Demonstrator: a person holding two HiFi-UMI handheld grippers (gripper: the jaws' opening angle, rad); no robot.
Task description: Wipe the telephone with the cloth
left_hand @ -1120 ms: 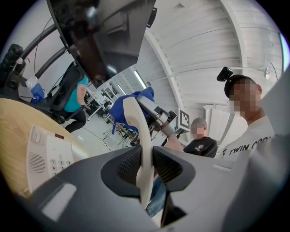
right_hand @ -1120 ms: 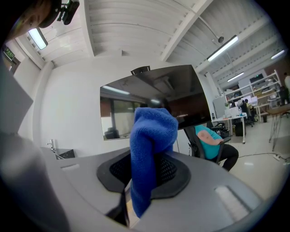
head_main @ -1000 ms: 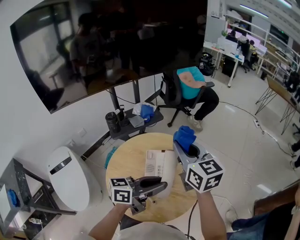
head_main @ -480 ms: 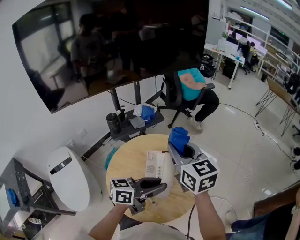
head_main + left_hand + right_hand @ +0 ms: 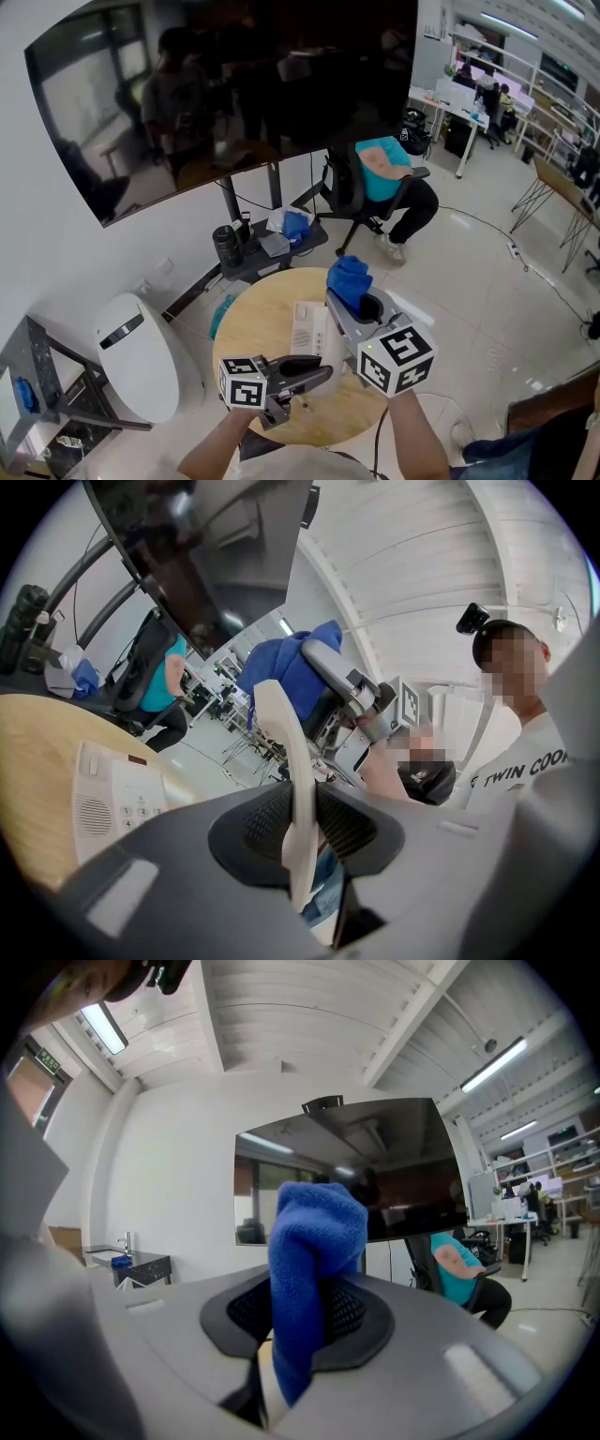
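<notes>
Left gripper (image 5: 302,822): jaws closed on a cream handset (image 5: 286,752), which stands upright between them, edge-on. Left of the jaws: telephone base (image 5: 117,794) with keypad and speaker grille, on a wooden table (image 5: 33,752). Beyond the jaws: right gripper (image 5: 314,653), a blue cloth (image 5: 277,672) bunched at its tip, marker cube (image 5: 411,700) behind. Above left: dark screen (image 5: 216,546)

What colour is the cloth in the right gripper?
Blue; the cloth shows best in the right gripper view.

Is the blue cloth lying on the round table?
No, the blue cloth is clamped between the jaws of the right gripper.
</notes>
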